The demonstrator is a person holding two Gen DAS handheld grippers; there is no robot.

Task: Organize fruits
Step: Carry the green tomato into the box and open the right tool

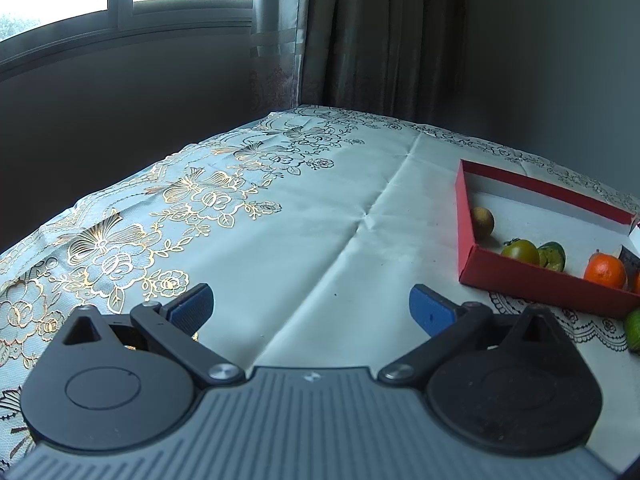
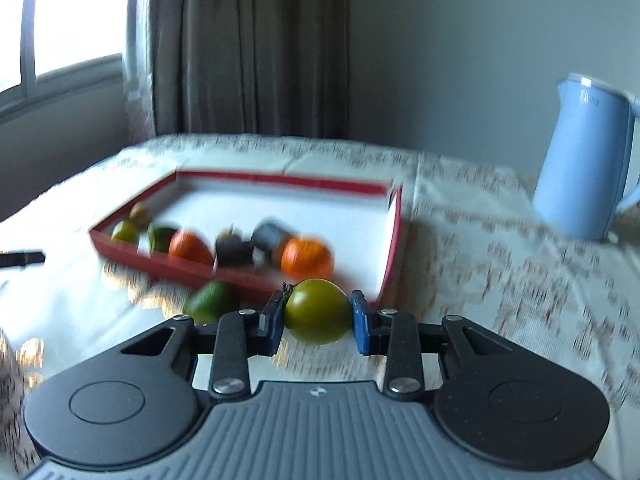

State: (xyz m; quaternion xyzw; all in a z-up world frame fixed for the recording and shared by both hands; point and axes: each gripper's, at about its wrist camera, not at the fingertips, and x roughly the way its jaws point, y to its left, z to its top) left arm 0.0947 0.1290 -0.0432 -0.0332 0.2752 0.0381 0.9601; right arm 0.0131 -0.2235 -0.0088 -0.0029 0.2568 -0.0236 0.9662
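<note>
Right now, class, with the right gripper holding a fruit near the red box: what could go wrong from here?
1. The round green tomato is pinched only at its sides by the right gripper; it might slip.
2. The red box wall lies ahead and could be clipped.
3. Fruit crowds the near wall, like the orange.

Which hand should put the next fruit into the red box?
Right. Its gripper already holds a green tomato just in front of the red box. The left gripper is open with nothing between its fingers, and the box lies off to its right.
</note>
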